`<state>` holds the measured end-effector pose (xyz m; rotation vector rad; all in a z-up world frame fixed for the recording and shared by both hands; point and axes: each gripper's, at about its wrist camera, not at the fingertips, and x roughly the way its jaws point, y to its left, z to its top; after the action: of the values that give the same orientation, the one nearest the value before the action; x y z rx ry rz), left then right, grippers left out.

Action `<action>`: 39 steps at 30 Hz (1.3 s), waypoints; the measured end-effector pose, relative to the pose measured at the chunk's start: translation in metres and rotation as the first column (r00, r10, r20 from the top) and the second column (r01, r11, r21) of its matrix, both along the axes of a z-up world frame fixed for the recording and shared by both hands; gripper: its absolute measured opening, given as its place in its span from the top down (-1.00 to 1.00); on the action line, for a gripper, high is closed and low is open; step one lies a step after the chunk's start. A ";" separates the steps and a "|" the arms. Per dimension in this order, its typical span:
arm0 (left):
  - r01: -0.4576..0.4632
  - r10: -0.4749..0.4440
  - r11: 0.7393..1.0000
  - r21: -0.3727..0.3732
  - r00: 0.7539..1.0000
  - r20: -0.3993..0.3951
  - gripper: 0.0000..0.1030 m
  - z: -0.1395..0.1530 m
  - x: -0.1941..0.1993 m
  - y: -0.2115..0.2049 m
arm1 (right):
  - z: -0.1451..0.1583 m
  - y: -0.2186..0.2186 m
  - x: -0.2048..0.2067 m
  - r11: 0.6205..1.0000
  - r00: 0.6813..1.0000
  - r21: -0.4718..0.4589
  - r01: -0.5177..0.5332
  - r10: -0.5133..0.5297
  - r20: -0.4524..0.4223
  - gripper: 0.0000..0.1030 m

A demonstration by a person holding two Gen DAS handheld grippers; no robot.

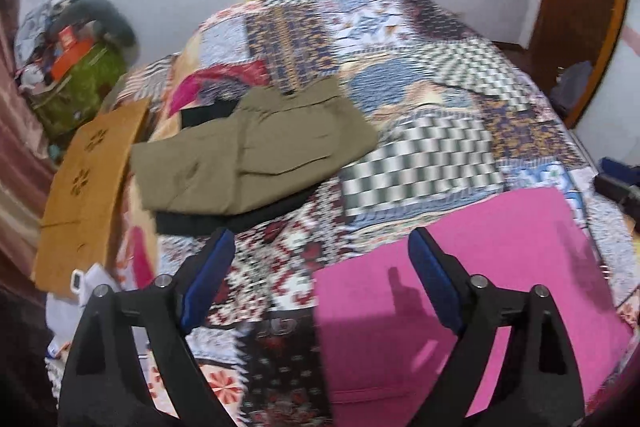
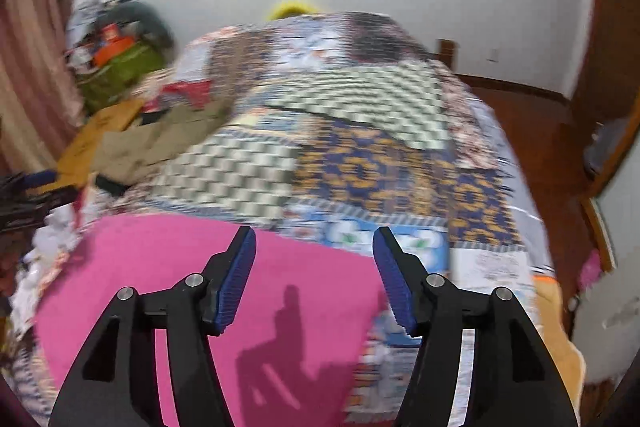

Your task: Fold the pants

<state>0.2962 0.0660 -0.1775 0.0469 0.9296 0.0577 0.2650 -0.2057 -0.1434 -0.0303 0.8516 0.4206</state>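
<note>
Currently: cardboard sheet (image 1: 92,183) off far left bed edge, olive pants (image 1: 256,155) folded on black garment (image 1: 240,219), upper left of quilt (image 1: 440,99). Left gripper (image 1: 320,259) fingers spread wide, nothing between, hovering over quilt beside pink pants (image 1: 500,267). Pink pants lying flat on near edge of bed, centre-right. Right gripper (image 2: 314,259) jaws apart, empty, above pink pants' right edge (image 2: 200,267).

Risks, as judged: single-layer pinch leaves lower layer behind, so crooked fold; loose quilt caught along with cloth; both views motion-blurred, so edge location uncertain.

Orientation: long axis apparently running left-right across bed; waist versus hem end not discernible.
</note>
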 end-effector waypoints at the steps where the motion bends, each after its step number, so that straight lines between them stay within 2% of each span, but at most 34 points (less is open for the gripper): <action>1: 0.010 -0.010 1.000 -0.005 1.000 -0.002 -0.81 0.001 0.001 -0.004 | 0.002 0.010 -0.001 1.000 1.000 0.010 -0.028 0.029 -0.006 -0.22; 2: 0.022 -0.022 1.000 -0.009 1.000 -0.005 -0.82 0.001 0.003 -0.009 | 0.001 0.020 -0.002 0.998 0.998 0.020 -0.056 0.056 -0.010 -0.28; 6: 0.082 -0.083 0.996 -0.028 0.996 -0.043 -0.83 -0.008 0.010 -0.028 | -0.006 0.055 -0.002 0.985 0.984 0.038 -0.166 0.168 -0.054 -0.28; 9: 0.117 -0.122 0.992 -0.054 0.986 -0.114 -0.83 -0.027 0.012 -0.037 | -0.023 0.075 -0.001 0.977 0.973 0.007 -0.211 0.211 -0.091 -0.28; 12: 0.150 -0.153 0.988 -0.030 0.970 -0.187 -0.84 -0.051 0.011 -0.043 | -0.042 0.092 0.000 0.964 0.954 -0.022 -0.264 0.257 -0.155 -0.28; 15: 0.155 -0.162 0.986 -0.054 0.970 -0.179 -0.87 -0.054 0.004 -0.038 | -0.058 0.096 -0.003 0.952 0.936 -0.050 -0.302 0.287 -0.202 -0.32; 17: 0.147 -0.157 0.987 -0.068 0.970 -0.186 -0.88 -0.054 0.001 -0.033 | -0.058 0.092 -0.008 0.952 0.938 -0.060 -0.301 0.284 -0.197 -0.41; 20: 0.137 -0.148 0.988 -0.075 0.974 -0.172 -0.89 -0.053 -0.010 -0.029 | -0.057 0.081 -0.015 0.956 0.939 -0.057 -0.289 0.272 -0.211 -0.42; 25: 0.122 -0.126 0.992 -0.034 0.981 -0.145 -0.89 -0.048 -0.034 -0.027 | -0.058 0.061 -0.037 0.966 0.946 -0.045 -0.253 0.237 -0.223 -0.52; 28: 0.117 -0.117 0.993 -0.005 0.984 -0.137 -0.89 -0.045 -0.048 -0.026 | -0.055 0.052 -0.052 0.972 0.951 -0.044 -0.229 0.214 -0.221 -0.52; 39: 0.086 -0.085 0.996 -0.004 0.986 -0.142 -0.89 -0.039 -0.100 -0.018 | -0.048 0.009 -0.100 0.992 0.972 -0.046 -0.118 0.106 -0.212 -0.53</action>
<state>0.1965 0.0485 -0.2168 0.0938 1.0692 -0.0248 0.1651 -0.1965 -0.1915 -0.0900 1.0731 0.5108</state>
